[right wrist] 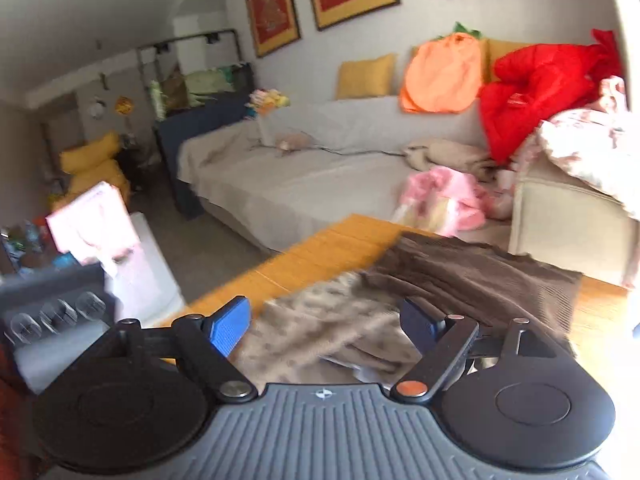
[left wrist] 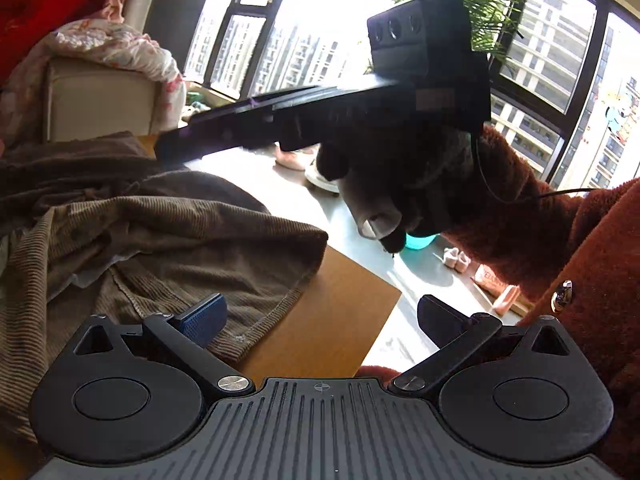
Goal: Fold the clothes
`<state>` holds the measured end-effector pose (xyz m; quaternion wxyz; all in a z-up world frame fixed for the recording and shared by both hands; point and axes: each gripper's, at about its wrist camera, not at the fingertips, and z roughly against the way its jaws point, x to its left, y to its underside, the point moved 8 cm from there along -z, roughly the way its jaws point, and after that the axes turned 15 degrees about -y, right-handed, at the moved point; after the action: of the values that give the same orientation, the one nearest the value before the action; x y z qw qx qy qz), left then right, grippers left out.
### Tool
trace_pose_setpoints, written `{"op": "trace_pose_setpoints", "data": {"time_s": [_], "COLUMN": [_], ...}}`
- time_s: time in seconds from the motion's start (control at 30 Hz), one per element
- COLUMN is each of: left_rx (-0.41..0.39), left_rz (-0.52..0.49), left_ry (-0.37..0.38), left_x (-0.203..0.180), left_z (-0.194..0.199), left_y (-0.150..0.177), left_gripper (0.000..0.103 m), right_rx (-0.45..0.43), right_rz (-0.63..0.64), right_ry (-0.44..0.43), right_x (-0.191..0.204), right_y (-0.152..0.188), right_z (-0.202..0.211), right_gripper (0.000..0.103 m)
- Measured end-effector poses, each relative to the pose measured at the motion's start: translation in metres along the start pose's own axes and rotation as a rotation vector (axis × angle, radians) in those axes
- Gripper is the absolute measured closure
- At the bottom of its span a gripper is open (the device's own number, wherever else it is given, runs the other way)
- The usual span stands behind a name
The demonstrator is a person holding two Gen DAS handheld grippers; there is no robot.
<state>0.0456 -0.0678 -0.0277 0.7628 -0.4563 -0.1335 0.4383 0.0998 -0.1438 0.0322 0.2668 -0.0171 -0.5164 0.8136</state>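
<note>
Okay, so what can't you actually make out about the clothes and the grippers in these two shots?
- Brown garment: its type; crumpled, cut off by the left wrist view's edge.
- Same garment's texture, right wrist view: motion blur.
- Right gripper: jaw state in the left wrist view; blurred and backlit.
- Clothes on the sofa: too blurred to identify.

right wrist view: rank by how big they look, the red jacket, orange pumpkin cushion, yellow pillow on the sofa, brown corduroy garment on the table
1. brown corduroy garment, though it lies nearest the camera, which inflates it
2. red jacket
3. orange pumpkin cushion
4. yellow pillow
</note>
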Motion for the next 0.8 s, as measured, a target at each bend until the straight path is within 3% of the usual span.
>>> {"op": "trace_pose_setpoints", "data": {"time_s": [0.13,0.23,0.3,0.4,0.53,0.57,0.6,0.67,0.7,0.8], "left_rx": [0.008,0.049,0.071,0.09,0.087,0.087,0.088,0.091,0.094,0.126], "left_rz": [0.063,0.118,0.119,0.103,0.118,0.125,0.135,0.16,0.173,0.193], "left_ry": [-0.071,-0.052,-0.05,-0.061,-0.089,-0.094,-0.095,-0.078,-0.067,-0.026], "left_x": [0.028,0.039,0.042,0.045,0.053,0.055,0.057,0.058,0.058,0.053], "left_z": [-0.005,-0.018,-0.024,-0.026,-0.019,-0.019,-0.019,-0.022,-0.024,-0.042], "left_y": [-0.003,0.004,0.009,0.014,0.017,0.017,0.017,0.019,0.019,0.021], "left_gripper": [0.0,0.0,0.0,0.0,0.0,0.0,0.0,0.0,0.0,0.0], "right_rx": [0.125,0.165,0.179,0.223,0.238,0.231,0.223,0.201,0.185,0.116], "right_rz": [-0.024,-0.021,-0.021,-0.003,0.033,0.036,0.035,0.019,0.006,-0.062], "right_ry": [0.133,0.083,0.032,-0.02,-0.031,-0.023,-0.011,0.008,0.021,0.048], "right_x": [-0.028,-0.018,-0.004,0.018,0.037,0.036,0.034,0.027,0.022,0.004], "right_y": [0.065,0.096,0.109,0.127,0.135,0.134,0.132,0.128,0.126,0.114], "right_z": [-0.012,-0.007,-0.001,-0.005,-0.02,-0.022,-0.024,-0.024,-0.021,-0.008], "right_gripper": [0.02,0.035,0.051,0.053,0.054,0.061,0.075,0.085,0.095,0.101]}}
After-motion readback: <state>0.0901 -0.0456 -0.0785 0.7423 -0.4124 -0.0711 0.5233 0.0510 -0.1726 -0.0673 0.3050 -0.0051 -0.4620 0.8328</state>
